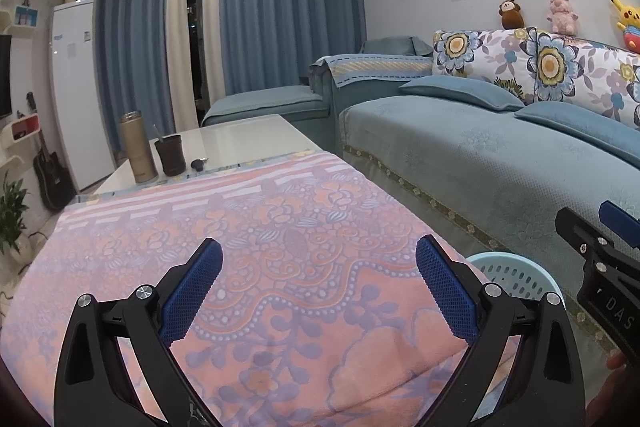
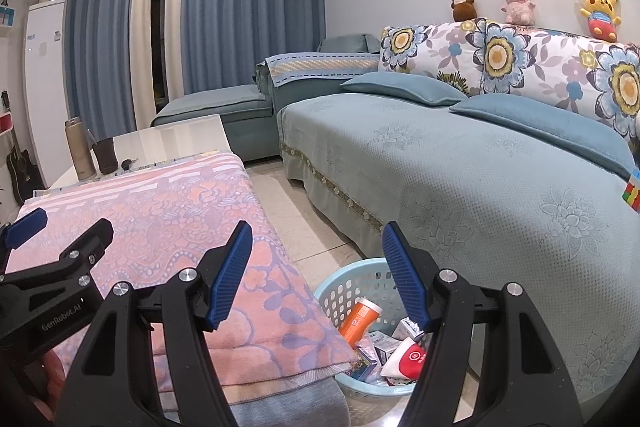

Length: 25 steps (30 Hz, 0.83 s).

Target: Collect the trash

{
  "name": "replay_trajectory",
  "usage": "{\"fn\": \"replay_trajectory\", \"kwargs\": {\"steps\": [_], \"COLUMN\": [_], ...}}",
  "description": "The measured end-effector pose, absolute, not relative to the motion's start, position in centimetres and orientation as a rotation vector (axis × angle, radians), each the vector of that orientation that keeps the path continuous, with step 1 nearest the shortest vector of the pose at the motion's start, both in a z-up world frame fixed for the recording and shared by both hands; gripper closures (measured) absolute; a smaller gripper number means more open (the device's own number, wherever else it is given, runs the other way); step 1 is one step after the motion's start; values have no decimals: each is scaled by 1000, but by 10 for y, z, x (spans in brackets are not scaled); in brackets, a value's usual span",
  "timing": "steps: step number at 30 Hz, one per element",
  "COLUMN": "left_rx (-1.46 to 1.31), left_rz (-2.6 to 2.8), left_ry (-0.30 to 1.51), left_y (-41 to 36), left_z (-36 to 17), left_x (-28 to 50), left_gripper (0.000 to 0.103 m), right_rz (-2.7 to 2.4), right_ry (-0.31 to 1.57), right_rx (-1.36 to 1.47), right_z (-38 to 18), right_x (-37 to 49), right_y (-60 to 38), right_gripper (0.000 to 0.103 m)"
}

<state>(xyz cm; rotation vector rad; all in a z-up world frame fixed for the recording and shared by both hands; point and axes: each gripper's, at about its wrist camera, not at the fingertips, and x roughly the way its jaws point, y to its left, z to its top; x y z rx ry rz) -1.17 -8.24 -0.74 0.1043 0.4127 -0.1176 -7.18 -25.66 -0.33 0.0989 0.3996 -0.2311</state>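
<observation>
While both your left hand-held gripper (image 1: 319, 283) and right hand-held gripper (image 2: 316, 277) hang wide open and empty, the trash (image 2: 384, 343) lies in the basket (image 2: 340, 291) beside the table (image 2: 224, 267); swing low and you may tip it.

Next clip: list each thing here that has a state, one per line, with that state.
left gripper: open, empty, over the blanket
right gripper: open, empty, above the basket
basket: on the floor, upright, holding trash
orange bottle: in the basket, leaning
blanket: folded, lying flat on the table
thermos: upright, lid on
dark cup: upright, something sticking out
curtains: parted at a gap
</observation>
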Motion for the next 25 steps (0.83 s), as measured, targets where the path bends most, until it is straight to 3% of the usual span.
{"fn": "replay_trajectory", "kwargs": {"steps": [25], "left_rx": [76], "left_rz": [-140], "left_ry": [412], "left_y": [-78], "left_z": [0], "left_x": [-15], "left_gripper": [7], "right_rz": [-224], "right_ry": [395], "right_rx": [80], "right_z": [1], "right_x": [-74], "right_y": [-251], "right_gripper": [39]}}
